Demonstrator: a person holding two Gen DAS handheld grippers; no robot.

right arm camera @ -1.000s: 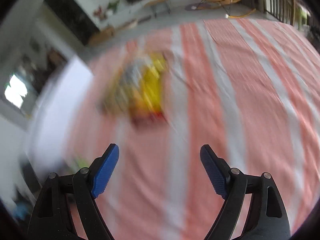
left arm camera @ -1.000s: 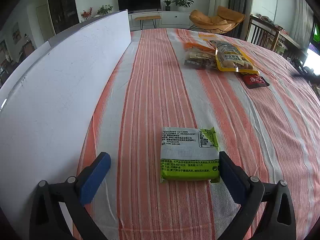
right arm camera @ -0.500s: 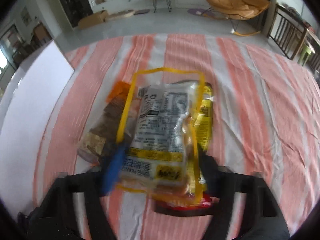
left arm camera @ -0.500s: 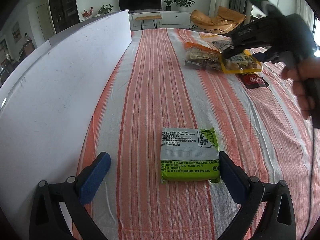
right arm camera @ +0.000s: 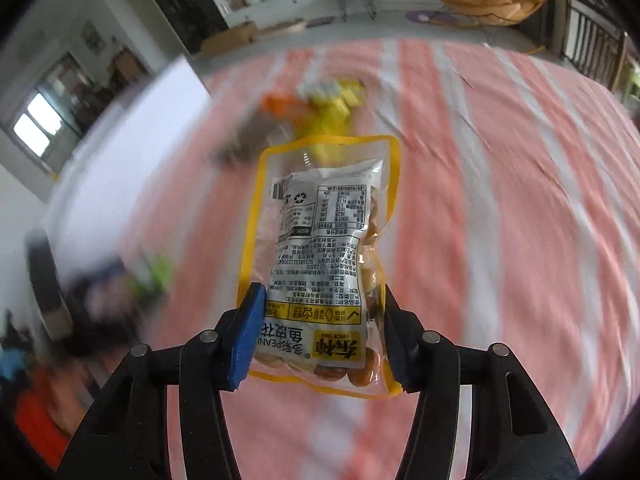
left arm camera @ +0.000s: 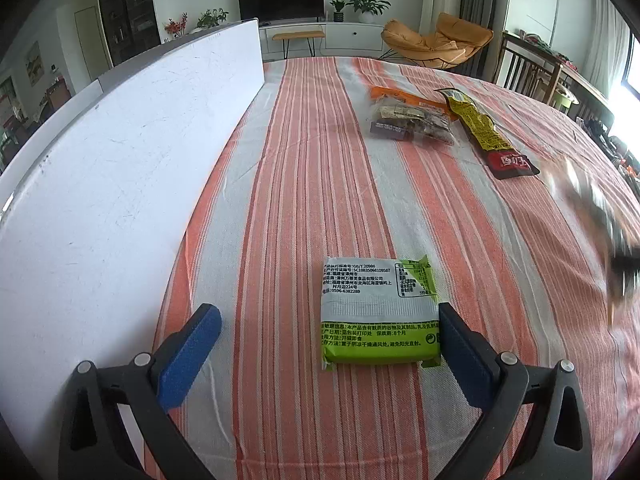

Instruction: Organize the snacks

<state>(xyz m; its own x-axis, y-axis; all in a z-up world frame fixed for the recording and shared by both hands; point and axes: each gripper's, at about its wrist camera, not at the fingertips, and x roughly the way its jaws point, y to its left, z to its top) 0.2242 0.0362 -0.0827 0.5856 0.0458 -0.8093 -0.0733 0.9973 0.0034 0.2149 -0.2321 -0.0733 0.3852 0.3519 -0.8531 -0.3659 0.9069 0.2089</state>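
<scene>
My right gripper is shut on a yellow-edged clear bag of peanuts and holds it lifted above the striped cloth; the view behind is blurred. It shows as a blur at the right edge of the left wrist view. My left gripper is open and low over the cloth, with a green and white snack pack lying flat between its fingers, close to the right finger. Far off lie an orange-topped clear pack, a yellow-green pack and a red pack.
A tall white board stands along the left side of the orange-and-white striped tablecloth. Beyond the table are an orange lounge chair, a TV cabinet and wooden chairs at the right.
My right gripper reached the pile, shut on the peanut bag and lifted it away toward me. The bag is gone from the pile. The left gripper has not moved.
</scene>
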